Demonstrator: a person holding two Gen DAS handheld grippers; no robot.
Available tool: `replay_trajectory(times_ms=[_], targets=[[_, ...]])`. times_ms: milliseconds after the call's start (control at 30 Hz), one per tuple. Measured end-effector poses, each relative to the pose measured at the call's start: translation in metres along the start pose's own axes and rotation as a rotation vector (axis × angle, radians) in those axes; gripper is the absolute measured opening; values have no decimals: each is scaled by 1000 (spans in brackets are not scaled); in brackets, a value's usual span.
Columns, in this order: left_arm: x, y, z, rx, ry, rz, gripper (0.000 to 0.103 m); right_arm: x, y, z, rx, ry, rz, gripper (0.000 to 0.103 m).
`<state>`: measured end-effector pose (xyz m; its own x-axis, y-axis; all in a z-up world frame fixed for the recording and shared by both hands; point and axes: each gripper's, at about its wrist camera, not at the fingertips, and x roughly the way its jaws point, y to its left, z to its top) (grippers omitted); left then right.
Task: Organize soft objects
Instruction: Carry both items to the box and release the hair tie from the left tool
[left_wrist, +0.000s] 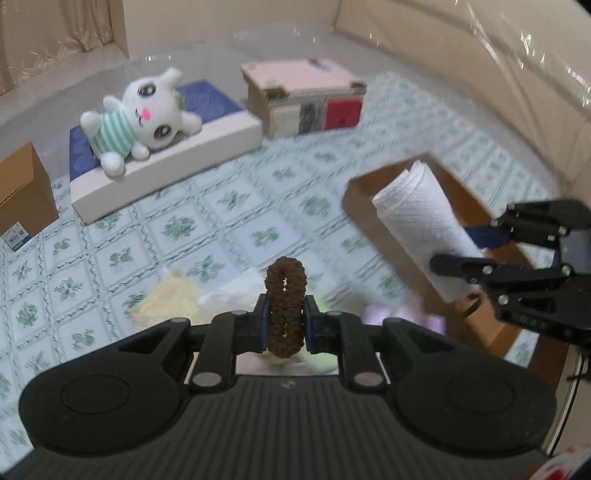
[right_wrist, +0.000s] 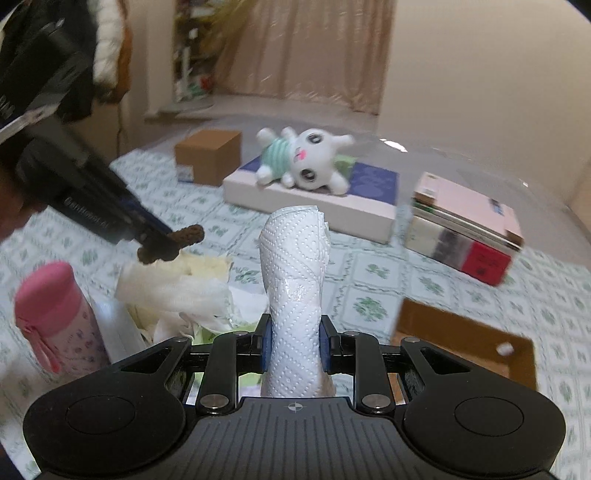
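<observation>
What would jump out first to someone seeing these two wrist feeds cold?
Both grippers are loaded: the left gripper pinches a brown scrunchie, and the right gripper clamps a rolled white paper towel above an open cardboard box. Farther back, a white plush bunny in a green-striped shirt lies on a flat blue-topped box.
</observation>
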<state>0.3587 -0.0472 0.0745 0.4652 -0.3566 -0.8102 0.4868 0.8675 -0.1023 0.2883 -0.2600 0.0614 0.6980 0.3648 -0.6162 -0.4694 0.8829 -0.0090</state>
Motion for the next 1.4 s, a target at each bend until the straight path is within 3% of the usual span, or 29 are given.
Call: replay_trajectory(times_ms=[333,633,933,1400], targets=[[-27,-102,-13,-35,-135,-35,16,-87,-57,-41,155,-23,-130,25],[-7,-186,-19,-55,-153,-113,16,-139,-102,-91,285,-10,-208,25],[30,-215,-26,-135,-118,-139,16,-149,-123,-122,366,0,-206,25],[69,-233,-38,-160,-70,-137,17,-127,-136,-132,410,18,-194,25]])
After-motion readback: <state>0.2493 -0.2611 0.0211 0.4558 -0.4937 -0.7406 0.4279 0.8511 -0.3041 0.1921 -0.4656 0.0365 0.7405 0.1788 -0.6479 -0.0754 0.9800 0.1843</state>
